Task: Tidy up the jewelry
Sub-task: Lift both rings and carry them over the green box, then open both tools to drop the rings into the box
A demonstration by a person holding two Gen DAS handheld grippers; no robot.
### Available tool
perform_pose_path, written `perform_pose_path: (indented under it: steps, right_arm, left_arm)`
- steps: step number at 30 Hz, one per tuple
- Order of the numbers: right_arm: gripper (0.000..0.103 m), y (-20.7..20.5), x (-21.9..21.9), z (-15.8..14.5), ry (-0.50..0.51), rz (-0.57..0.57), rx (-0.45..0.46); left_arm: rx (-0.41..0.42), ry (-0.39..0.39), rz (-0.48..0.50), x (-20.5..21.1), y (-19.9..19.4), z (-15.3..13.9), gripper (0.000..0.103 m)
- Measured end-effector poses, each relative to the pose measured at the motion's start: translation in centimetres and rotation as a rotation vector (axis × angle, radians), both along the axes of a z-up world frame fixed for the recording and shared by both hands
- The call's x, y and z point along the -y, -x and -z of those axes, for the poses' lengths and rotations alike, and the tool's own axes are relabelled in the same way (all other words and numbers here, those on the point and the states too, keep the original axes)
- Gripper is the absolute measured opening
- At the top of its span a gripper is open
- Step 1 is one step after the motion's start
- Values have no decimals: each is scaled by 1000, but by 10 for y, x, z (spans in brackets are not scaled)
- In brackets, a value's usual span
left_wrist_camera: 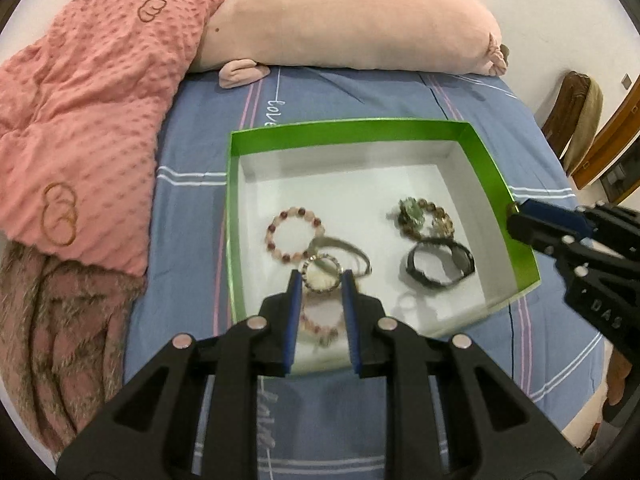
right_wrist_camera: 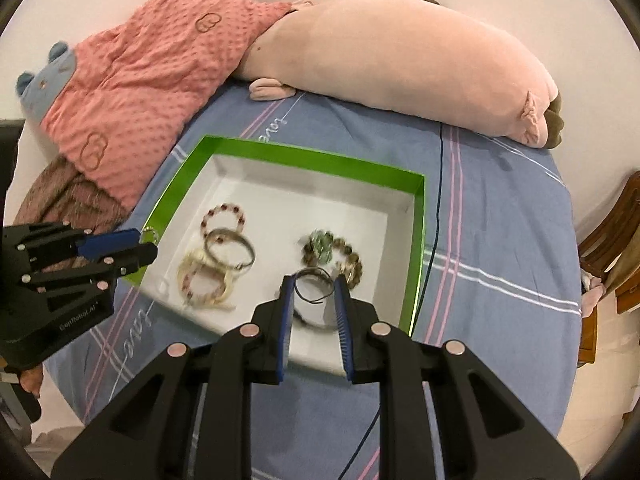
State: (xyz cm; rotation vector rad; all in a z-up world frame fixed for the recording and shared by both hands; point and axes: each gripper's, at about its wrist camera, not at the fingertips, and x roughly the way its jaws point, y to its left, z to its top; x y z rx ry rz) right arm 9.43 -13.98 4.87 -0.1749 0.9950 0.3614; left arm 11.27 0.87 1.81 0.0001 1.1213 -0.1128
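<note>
A green-rimmed box (left_wrist_camera: 304, 130) with a white floor lies on the bed and holds several bracelets and a dark watch (left_wrist_camera: 440, 266). My left gripper (left_wrist_camera: 322, 278) is shut on a gold beaded bracelet (left_wrist_camera: 320, 274), held above the box's near left part. A pink bead bracelet (left_wrist_camera: 294, 238) and a silver bangle (left_wrist_camera: 348, 252) lie beyond it. My right gripper (right_wrist_camera: 314, 284) is shut on a thin dark wire bracelet (right_wrist_camera: 316, 286) above the box (right_wrist_camera: 304, 156), near a green and brown bead bracelet (right_wrist_camera: 330, 254). The left gripper also shows in the right wrist view (right_wrist_camera: 144, 242).
The box sits on a blue striped bedsheet (left_wrist_camera: 192, 216). A pink dotted blanket (left_wrist_camera: 88, 120) lies at the left and a long pink plush pillow (left_wrist_camera: 352, 20) at the back. Wooden chairs (left_wrist_camera: 576, 120) stand off the bed's right side.
</note>
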Motion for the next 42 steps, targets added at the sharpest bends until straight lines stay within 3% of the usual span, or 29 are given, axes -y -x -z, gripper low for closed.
perform_pose_path:
  steps: [11, 21, 23, 24, 25, 26, 28, 34, 37, 42]
  right_arm:
    - [20, -54, -17, 66, 21, -10, -150]
    - [20, -59, -17, 79, 37, 1, -174]
    - [20, -58, -18, 80, 40, 3, -175]
    - [21, -58, -18, 80, 42, 5, -175]
    - [24, -57, -18, 80, 44, 7, -174]
    - [30, -57, -19, 80, 45, 10, -170]
    - [58, -55, -19, 76, 48, 16, -152]
    - [61, -47, -15, 53, 59, 43, -85]
    - [79, -39, -9, 35, 59, 81, -40]
    - [92, -21, 0, 17, 56, 133, 12]
  left_arm:
    - [-79, -8, -5, 11, -45, 43, 20]
    - [-90, -7, 5, 13, -46, 48, 20]
    - [-91, -5, 7, 13, -45, 47, 24]
    - [-91, -3, 10, 13, -43, 46, 37]
    - [-87, -6, 11, 13, -42, 45, 49]
    - [-77, -12, 9, 13, -40, 43, 51]
    - [-64, -23, 7, 13, -37, 38, 52]
    - [3, -33, -46, 5, -20, 15, 71]
    - [32, -30, -64, 4, -8, 4, 82]
    - [54, -48, -78, 3, 5, -6, 88]
